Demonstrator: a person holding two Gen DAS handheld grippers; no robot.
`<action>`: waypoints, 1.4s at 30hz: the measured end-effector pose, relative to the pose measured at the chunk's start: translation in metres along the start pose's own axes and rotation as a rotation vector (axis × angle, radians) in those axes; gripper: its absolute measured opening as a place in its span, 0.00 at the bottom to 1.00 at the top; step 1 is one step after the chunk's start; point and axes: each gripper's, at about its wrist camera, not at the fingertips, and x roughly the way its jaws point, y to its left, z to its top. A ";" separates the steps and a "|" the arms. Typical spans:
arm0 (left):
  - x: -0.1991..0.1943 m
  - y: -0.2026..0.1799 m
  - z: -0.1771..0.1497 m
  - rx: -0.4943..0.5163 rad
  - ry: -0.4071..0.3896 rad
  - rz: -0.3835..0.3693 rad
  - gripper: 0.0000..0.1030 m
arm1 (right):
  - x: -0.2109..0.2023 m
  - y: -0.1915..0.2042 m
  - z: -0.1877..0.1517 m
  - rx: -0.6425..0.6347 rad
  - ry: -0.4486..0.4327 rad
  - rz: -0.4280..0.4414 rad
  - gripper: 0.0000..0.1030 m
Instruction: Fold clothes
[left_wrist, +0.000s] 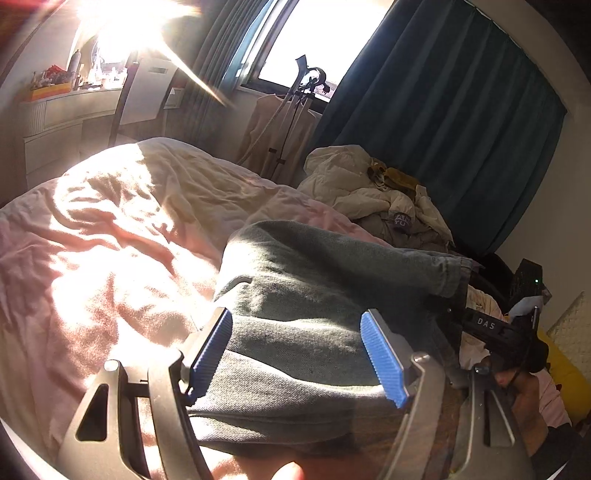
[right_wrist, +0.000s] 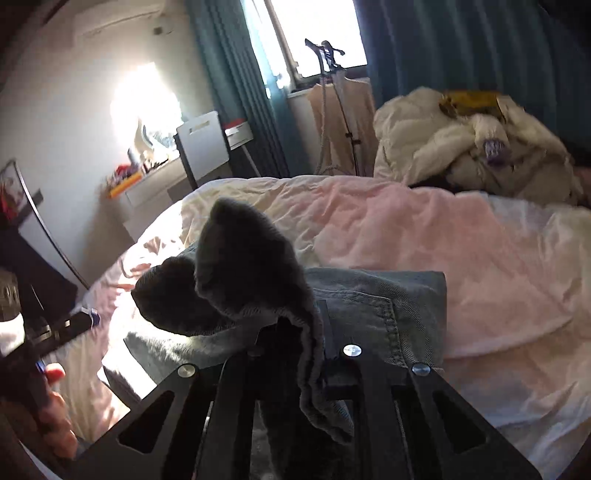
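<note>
A grey-green denim garment lies partly folded on the pink bed cover. My left gripper is open, its blue pads spread over the denim, nothing held. My right gripper is shut on a bunched edge of the same denim garment, lifted above the folded part with the stitched seam. The right gripper's black body shows at the right edge of the left wrist view.
A heap of cream jackets and other clothes lies at the bed's far end, before teal curtains. A garment steamer stand is by the window. A white dresser and a chair stand left.
</note>
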 end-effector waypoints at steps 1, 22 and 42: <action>0.002 -0.001 0.000 0.007 0.000 0.001 0.72 | 0.006 -0.016 0.005 0.066 0.016 0.024 0.10; 0.030 -0.019 -0.017 0.108 0.088 -0.025 0.72 | -0.032 -0.090 -0.006 0.415 -0.032 0.036 0.41; 0.039 -0.085 -0.055 0.431 0.153 -0.052 0.72 | -0.032 -0.033 -0.051 0.317 0.104 0.160 0.41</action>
